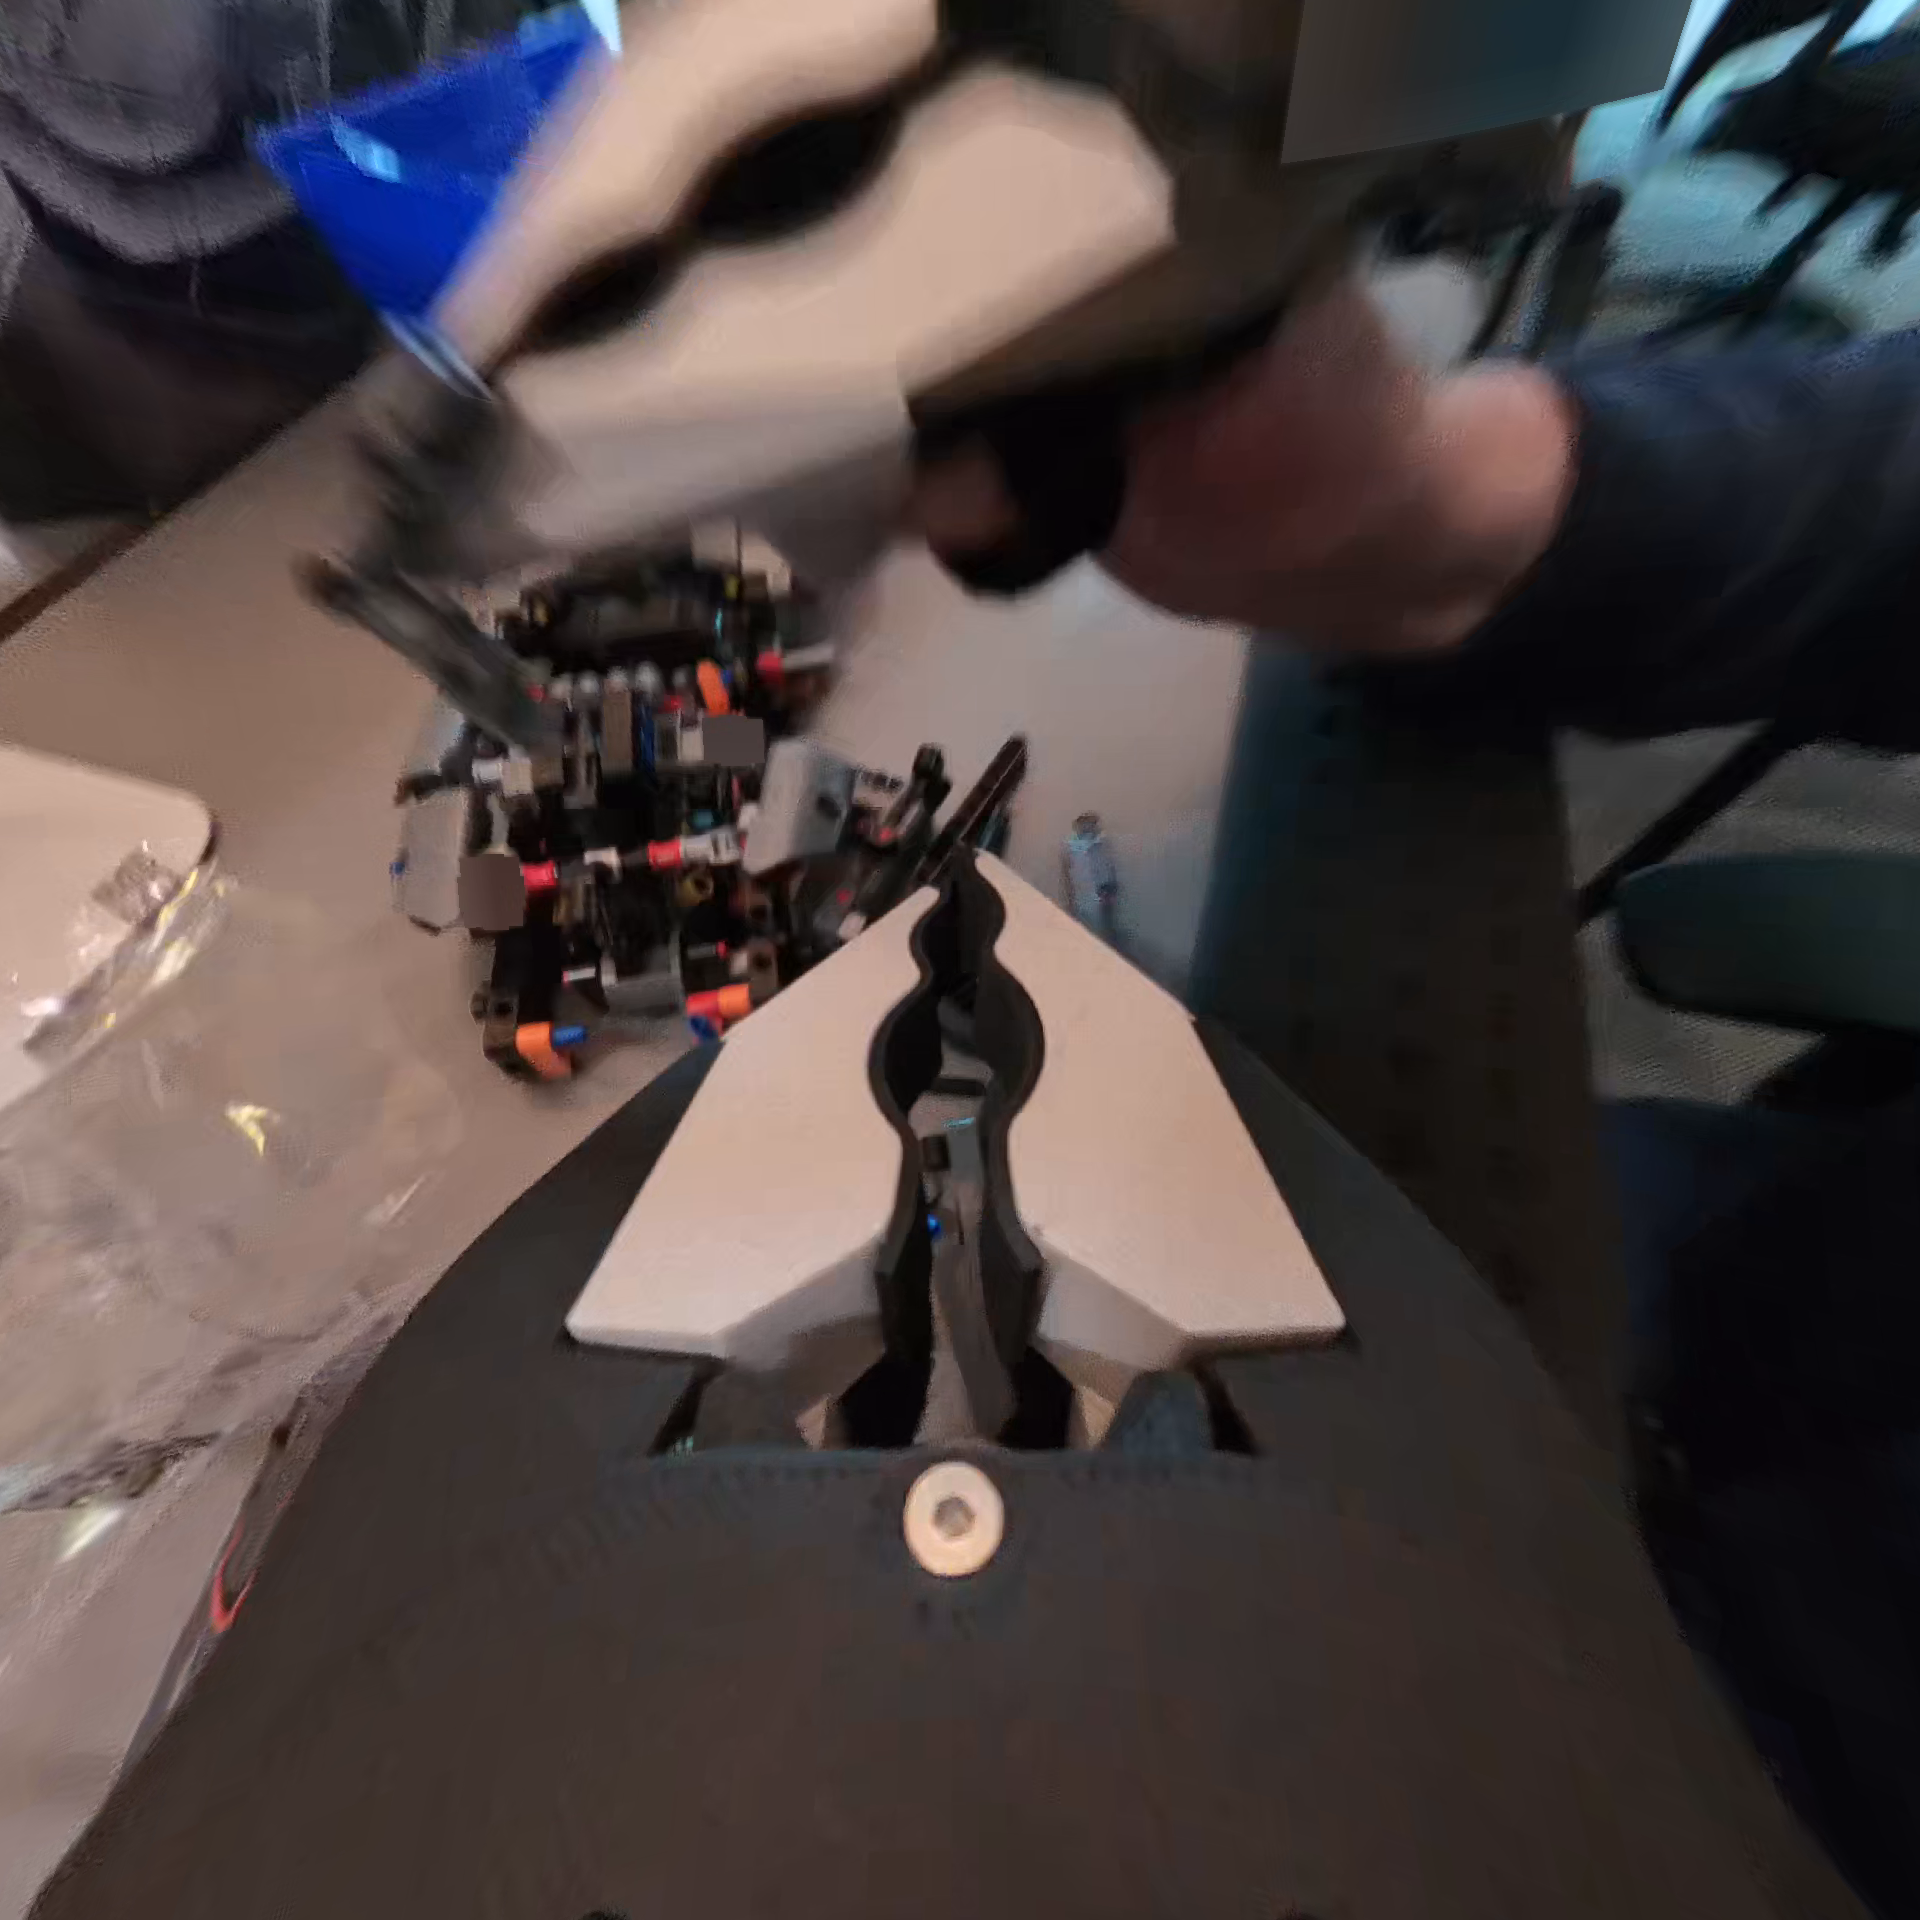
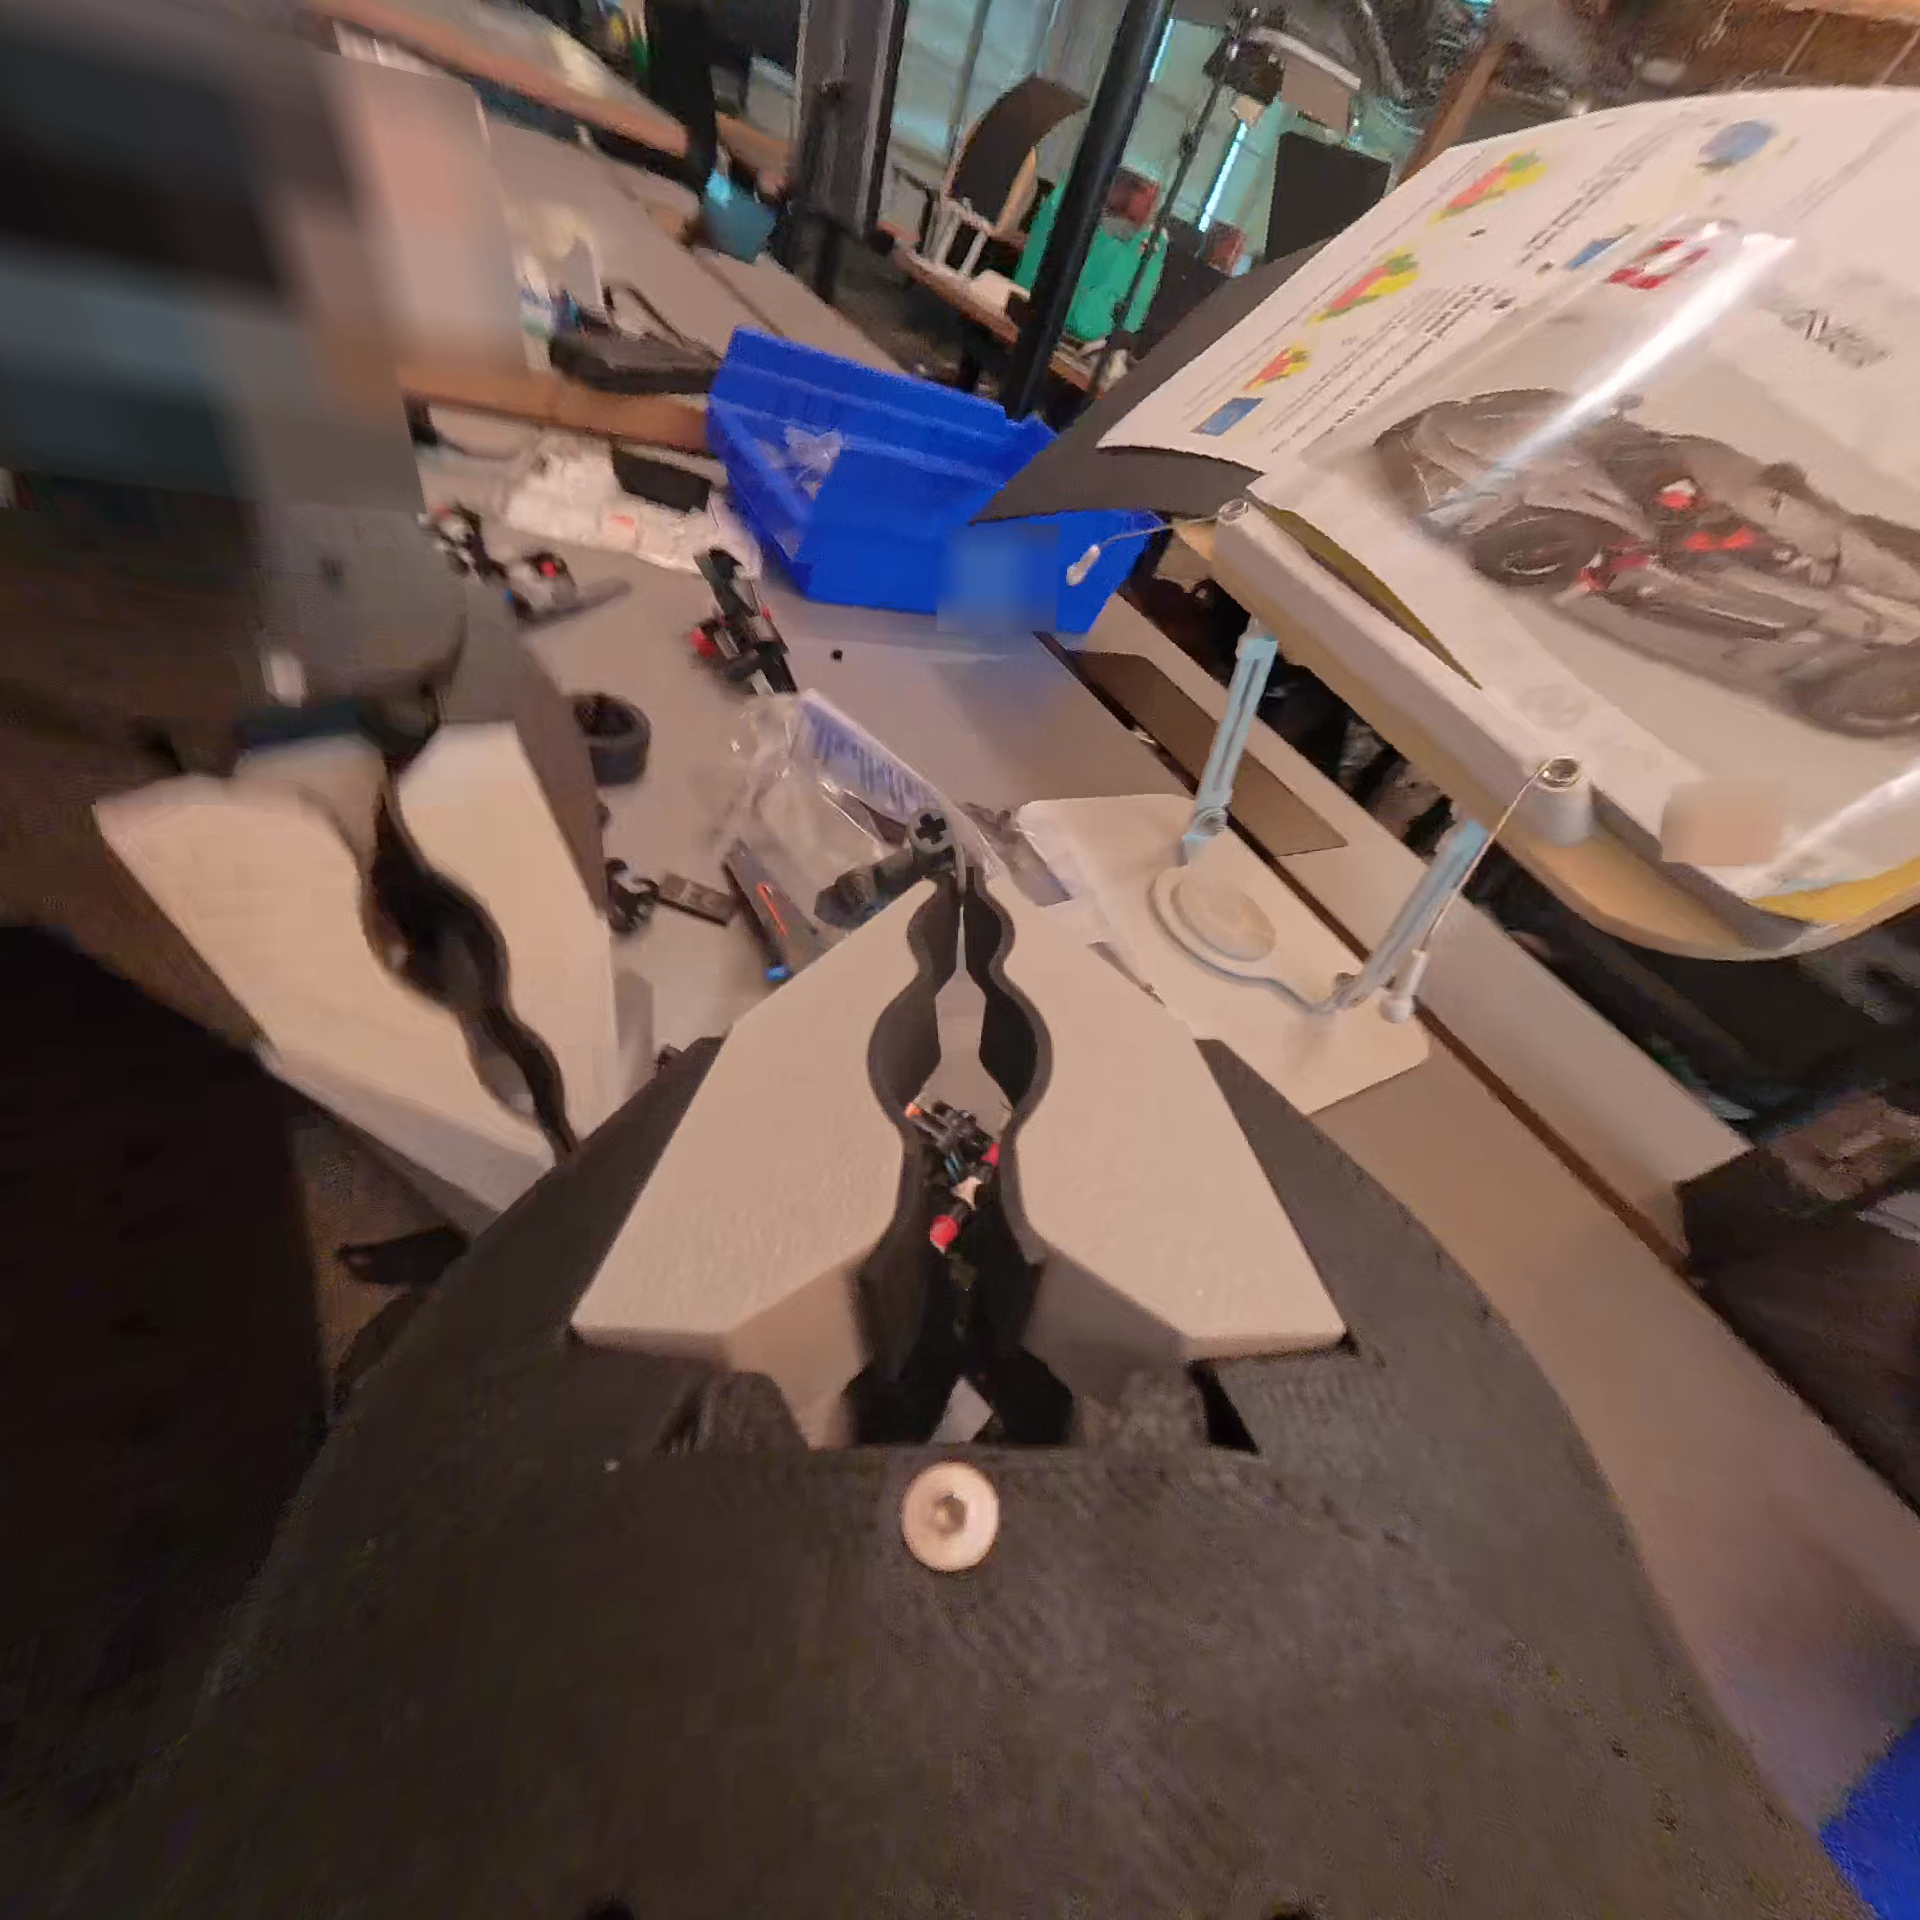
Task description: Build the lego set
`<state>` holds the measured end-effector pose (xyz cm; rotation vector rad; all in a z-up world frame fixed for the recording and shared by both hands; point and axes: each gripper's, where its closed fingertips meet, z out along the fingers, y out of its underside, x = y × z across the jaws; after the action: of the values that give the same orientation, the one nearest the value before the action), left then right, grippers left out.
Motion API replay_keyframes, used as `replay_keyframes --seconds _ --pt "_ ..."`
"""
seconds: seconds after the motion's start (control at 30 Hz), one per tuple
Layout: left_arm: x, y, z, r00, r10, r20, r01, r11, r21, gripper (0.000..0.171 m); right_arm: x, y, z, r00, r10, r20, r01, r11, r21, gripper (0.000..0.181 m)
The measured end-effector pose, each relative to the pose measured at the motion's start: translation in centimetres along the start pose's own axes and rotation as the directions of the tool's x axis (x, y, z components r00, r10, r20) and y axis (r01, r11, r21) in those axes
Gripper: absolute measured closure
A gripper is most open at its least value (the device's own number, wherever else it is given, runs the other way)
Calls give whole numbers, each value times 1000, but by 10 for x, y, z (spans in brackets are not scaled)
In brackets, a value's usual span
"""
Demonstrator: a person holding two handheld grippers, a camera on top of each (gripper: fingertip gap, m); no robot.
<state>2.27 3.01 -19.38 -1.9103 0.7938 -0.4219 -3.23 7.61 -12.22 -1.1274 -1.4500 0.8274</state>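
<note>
The partly built Lego model, black and grey with red and orange pins, stands on the table ahead of my left gripper. My left gripper is shut, and a thin black Lego piece sticks out of its tips beside the model's right side. My right gripper is shut on a dark grey Lego connector with a cross-shaped hole. In the left wrist view it is blurred above the model, with its dark piece reaching down to the model's top left. The left gripper shows blurred in the right wrist view.
A blue bin stands behind loose Lego pieces and a tyre. An instruction booklet rests on a stand at the right. Clear plastic bags lie left of the model. A person's hand holds the right gripper. The grippers' ends are close to 9 cm from one another. To reach the thin black Lego piece in a straight line is about 12 cm for my left fingers, about 20 cm for my right.
</note>
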Motion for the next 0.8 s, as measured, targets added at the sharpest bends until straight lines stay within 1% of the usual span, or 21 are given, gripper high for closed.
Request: replay_keyframes --seconds 0.03,0.07,0.1,0.13,0.2,0.27,0.37,0.43,0.47,0.57,0.63,0.7,0.8 --pt "-8 8 6 997 27 74 -23 998 -57 171 -5 0 0 1000 -9 28 9 1000 0 181" --pt "-22 6 0 991 21 128 -15 999 -49 171 -12 2 1 998 -45 51 46 999 -4 181" --pt "-30 -7 -13 992 -18 128 14 1000 26 171 -15 2 0 997 -63 51 63 998 -4 181" --pt "-35 -17 -25 993 -71 97 62 994 95 171 -11 1 -2 998 -47 37 47 999 4 181" --pt "-51 -23 -39 984 -144 104 124 976 180 171 -2 0 -6 999 5 43 -6 1000 24 181" --pt "-44 -38 -44 984 -175 42 157 946 282 147 -7 0 -5 998 -12 61 10 999 32 181" --pt "-47 -42 -35 979 -189 73 161 945 286 149 -19 -1 -2 994 -78 77 76 997 30 181" --pt "-45 -44 -31 976 -211 44 190 940 284 156 -20 -4 -3 992 -99 75 96 995 42 181" --pt "-45 -42 -29 975 -219 36 201 940 275 164 -19 -4 -4 992 -108 68 105 994 40 181" --pt "-45 -42 -28 966 -260 3 249 926 283 165 -20 -4 -4 978 -207 24 207 978 19 181" --pt "-44 -42 -29 959 -281 -38 280 917 286 166 -21 -5 -5 973 -230 11 230 973 15 181" --pt "-42 -43 -29 964 -264 -35 263 923 283 167 -21 -7 -6 974 -225 6 225 974 14 181" --pt "-42 -44 -28 980 -187 63 166 953 252 167 -17 -9 -7 991 -130 0 130 991 30 181"
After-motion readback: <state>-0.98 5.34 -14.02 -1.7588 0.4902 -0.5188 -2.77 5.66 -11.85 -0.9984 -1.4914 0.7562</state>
